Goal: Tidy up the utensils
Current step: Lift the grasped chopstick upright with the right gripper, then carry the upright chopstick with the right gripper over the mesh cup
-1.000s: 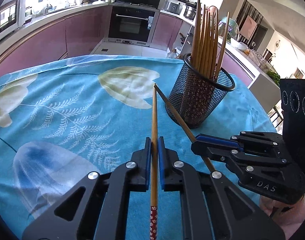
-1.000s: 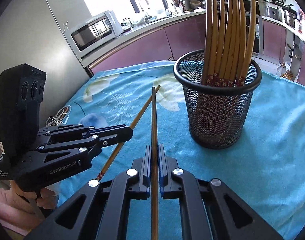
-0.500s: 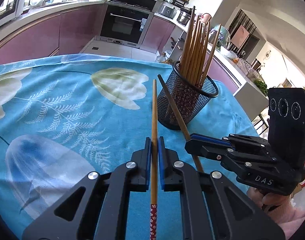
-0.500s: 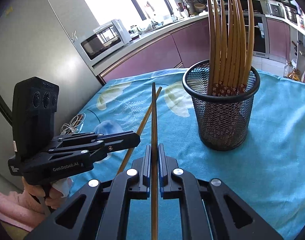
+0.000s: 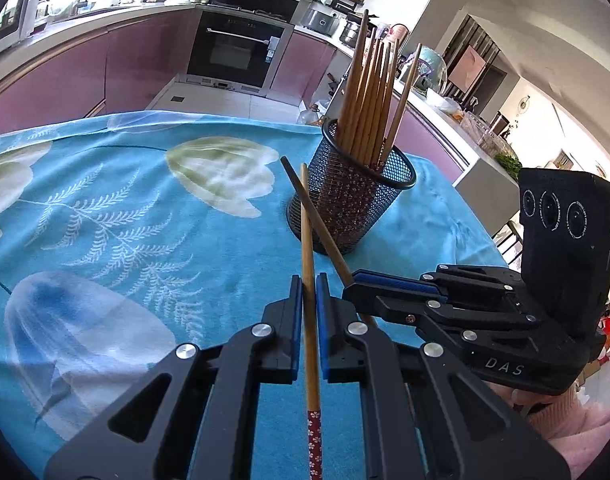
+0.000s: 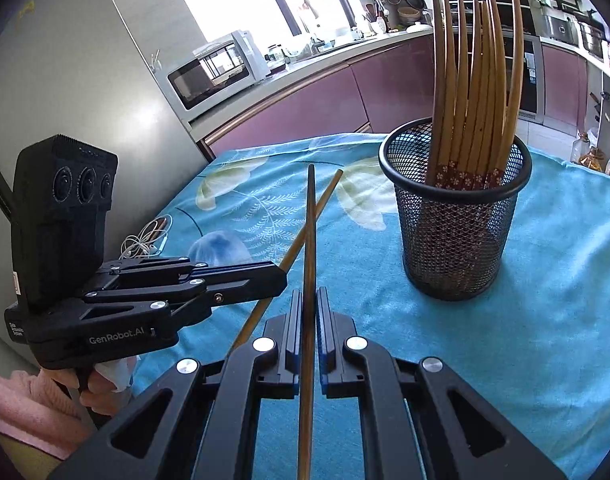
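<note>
The surface [image 5: 105,216] under its blue floral cloth carries a black wire-mesh cup [image 5: 353,200] packed with upright wooden chopsticks [image 5: 369,92], standing just beyond my tools. My left tool [image 5: 309,312] is clamped on one bare wooden chopstick [image 5: 307,240], and my right tool [image 6: 309,320] is clamped on another wooden chopstick [image 6: 309,232]. Both sticks point towards the cup and cross near their tips above the cloth.

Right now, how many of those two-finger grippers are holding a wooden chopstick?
2. The left gripper clamps one chopstick; the right gripper clamps another. Both point toward the black mesh cup.
</note>
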The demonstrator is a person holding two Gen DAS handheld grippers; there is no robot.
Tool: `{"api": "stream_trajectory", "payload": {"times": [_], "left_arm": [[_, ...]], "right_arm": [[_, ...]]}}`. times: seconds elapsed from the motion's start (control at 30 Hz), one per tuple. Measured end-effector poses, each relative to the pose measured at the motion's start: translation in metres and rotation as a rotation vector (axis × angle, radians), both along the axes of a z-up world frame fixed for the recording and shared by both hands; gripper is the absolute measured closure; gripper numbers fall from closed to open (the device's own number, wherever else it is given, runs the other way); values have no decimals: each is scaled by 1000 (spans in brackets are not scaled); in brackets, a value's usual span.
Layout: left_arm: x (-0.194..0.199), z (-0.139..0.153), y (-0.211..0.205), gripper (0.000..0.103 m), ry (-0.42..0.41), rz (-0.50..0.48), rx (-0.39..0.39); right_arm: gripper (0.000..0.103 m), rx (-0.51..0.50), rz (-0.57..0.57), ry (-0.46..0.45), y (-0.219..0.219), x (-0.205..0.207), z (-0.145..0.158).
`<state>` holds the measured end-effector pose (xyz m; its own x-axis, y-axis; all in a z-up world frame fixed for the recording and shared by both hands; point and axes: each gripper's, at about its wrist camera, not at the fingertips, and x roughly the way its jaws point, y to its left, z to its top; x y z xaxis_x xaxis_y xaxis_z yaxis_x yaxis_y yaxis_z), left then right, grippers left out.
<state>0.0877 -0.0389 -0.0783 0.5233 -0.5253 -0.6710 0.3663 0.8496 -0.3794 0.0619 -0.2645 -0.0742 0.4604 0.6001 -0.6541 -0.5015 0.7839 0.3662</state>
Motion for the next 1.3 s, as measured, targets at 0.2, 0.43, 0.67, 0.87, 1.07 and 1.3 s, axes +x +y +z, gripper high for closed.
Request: {"api": "stream_trajectory", "payload": {"times": [0.2,0.43,0.67,0.87,1.07,1.3], "left_arm": [[-1,0,-2,96,2,-5,2],[-2,0,-1,96,1,-6,1],[-4,4,2,96,-11,-4,-4],[-7,11,6,96,-25,-4,-17],[-10,19,6,96,-47,-4,-17],[-13,26,5,96,-72,5,-5]], "right_arm": [[97,-22,7,4,4,0,-2],[97,-27,-1,-22,1,-4,3],[97,-14,-26,-42,-10,-9,8],[97,0,-44,-74,-18,-13,18],[97,14,-59,-96,-24,-16,25],[97,28,-67,-123,-30,-20,31]]}}
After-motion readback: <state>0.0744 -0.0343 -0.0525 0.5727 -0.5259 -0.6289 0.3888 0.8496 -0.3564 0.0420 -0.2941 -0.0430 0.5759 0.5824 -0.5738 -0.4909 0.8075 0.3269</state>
